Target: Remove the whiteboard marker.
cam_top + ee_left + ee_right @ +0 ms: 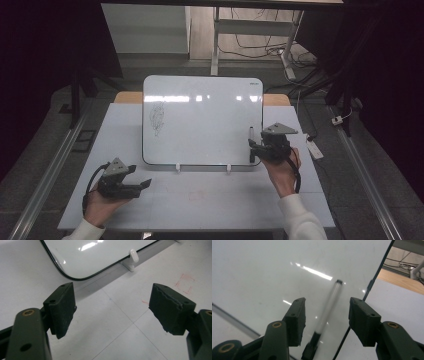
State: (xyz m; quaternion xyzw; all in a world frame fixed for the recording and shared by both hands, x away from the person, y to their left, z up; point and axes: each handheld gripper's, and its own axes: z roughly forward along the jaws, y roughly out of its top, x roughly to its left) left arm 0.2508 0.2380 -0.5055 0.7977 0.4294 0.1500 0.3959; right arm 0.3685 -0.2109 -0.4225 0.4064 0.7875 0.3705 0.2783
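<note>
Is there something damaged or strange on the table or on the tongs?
The inner pad of the left tongs has a ragged, chipped edge. Faint red marks stain the table. A scribble sits on the whiteboard.

glossy whiteboard (202,120), matt table (200,195)
</note>
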